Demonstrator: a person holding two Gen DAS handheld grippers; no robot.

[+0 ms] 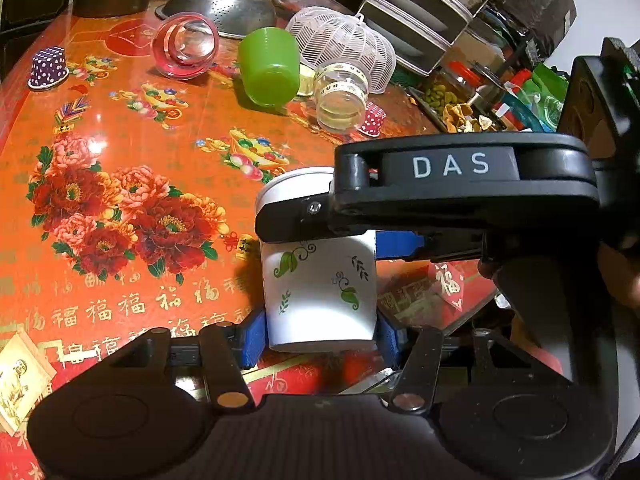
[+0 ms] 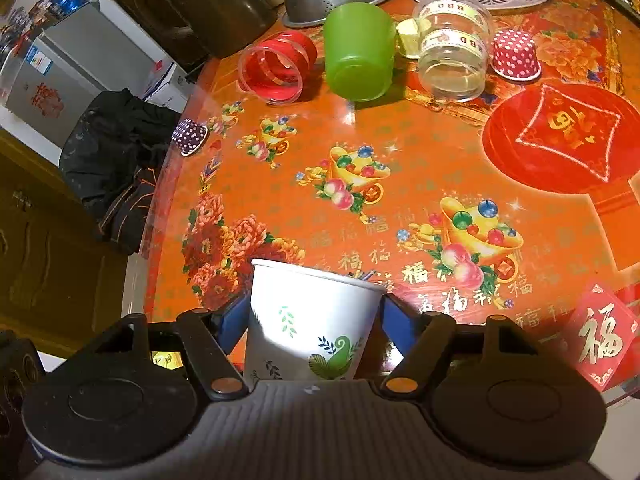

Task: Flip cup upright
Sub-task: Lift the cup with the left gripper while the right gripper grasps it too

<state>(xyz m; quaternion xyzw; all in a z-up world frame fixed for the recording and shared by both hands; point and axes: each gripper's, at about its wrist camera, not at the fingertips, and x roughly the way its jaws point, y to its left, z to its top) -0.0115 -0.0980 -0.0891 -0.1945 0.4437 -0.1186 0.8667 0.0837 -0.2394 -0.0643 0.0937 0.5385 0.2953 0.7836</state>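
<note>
1. The left gripper (image 1: 320,334) had its blue pads (image 1: 253,338) pressed on both sides of the white paper cup (image 1: 320,288) at the bottom centre of its frame, jaws closed onto the cup's lower wall.
2. The right gripper (image 2: 314,320) gripped the same leaf-printed cup in the lower centre of its own view, blue pads tight against it just under the rim, which faced up and away.
3. From the left camera, the right tool's black finger (image 1: 296,220) crossed the cup near its top, so both tools clamped one cup, one high and one low.
4. My read: a handover mid-flip. One side should let go cleanly before any turning, or the thin paper wall would crumple.
5. The left tool pointed level across the orange floral tablecloth (image 1: 132,128); the right tool came in from the right of the frame, a hand dimly visible at the edge.
6. Farther up, a green cup (image 1: 270,66) lay tipped over.
</note>
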